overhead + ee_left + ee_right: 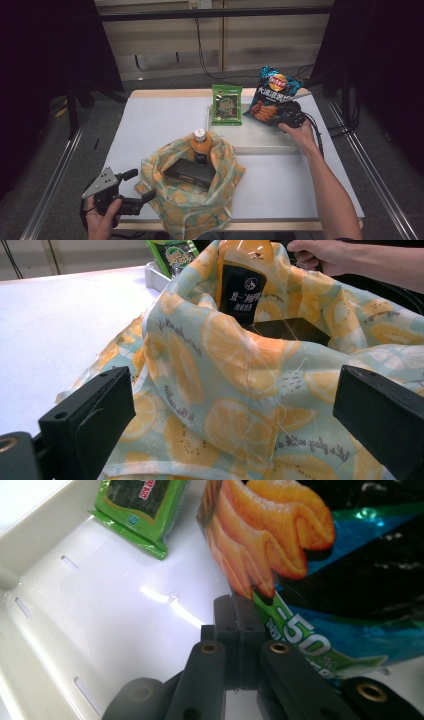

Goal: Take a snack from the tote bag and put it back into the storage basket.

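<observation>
A cloth bag [187, 200] printed with orange slices stands open at the table's front. In it are an orange drink bottle [201, 144] and a black box [190, 172]. My left gripper [140, 186] is at the bag's left edge, open, and in the left gripper view its jaws stand wide on either side of the cloth [210, 390]. A blue bag of crisps [272, 95] stands tilted at the back right of a white tray [260, 142]. My right gripper [290, 116] is shut on its lower edge, with the jaws [239, 612] pressed together at the crisps bag [320, 555].
A green snack packet [226, 104] lies in the tray's back left, also seen as the green packet [142, 505] beyond the right jaws. The tray floor [100, 620] is bare. Cables hang behind the table, and metal rails run along both sides.
</observation>
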A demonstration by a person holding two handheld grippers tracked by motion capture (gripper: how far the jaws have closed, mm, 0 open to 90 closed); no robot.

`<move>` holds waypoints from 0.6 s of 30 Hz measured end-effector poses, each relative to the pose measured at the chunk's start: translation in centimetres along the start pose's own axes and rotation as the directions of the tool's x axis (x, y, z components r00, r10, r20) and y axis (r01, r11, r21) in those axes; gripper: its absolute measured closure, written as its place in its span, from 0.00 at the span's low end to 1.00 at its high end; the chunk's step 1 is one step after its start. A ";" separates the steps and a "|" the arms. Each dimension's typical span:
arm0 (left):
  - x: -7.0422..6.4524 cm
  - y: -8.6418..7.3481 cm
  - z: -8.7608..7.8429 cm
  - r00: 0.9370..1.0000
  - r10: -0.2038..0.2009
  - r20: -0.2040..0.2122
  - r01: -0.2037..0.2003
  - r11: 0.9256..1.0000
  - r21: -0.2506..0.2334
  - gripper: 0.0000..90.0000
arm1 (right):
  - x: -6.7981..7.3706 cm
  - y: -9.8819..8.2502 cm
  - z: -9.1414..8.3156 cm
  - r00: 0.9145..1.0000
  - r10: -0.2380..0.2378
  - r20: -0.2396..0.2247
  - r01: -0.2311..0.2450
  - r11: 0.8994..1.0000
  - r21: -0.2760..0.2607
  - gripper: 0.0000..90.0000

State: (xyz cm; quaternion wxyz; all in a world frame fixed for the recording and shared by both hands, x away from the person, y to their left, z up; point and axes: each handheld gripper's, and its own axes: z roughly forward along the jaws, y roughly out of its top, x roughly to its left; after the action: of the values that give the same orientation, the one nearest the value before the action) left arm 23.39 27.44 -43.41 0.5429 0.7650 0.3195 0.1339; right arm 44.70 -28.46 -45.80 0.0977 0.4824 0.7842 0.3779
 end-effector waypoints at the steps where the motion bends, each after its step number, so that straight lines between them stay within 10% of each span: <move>1: 0.0 0.0 0.0 1.000 0.001 -0.001 -0.001 1.000 0.001 0.03 | 0.0 0.0 -0.1 1.000 0.002 0.006 -0.002 1.000 0.005 1.00; 18: 0.0 0.1 0.2 1.000 -0.001 -0.005 0.001 1.000 0.000 0.03 | -1.2 -0.9 -0.9 0.999 0.024 0.034 -0.024 1.000 0.007 1.00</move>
State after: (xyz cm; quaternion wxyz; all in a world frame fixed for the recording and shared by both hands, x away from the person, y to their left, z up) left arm 23.56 27.27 -43.40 0.5421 0.7646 0.3212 0.1356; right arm 44.24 -30.12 -46.01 0.1046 0.4987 0.7779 0.3676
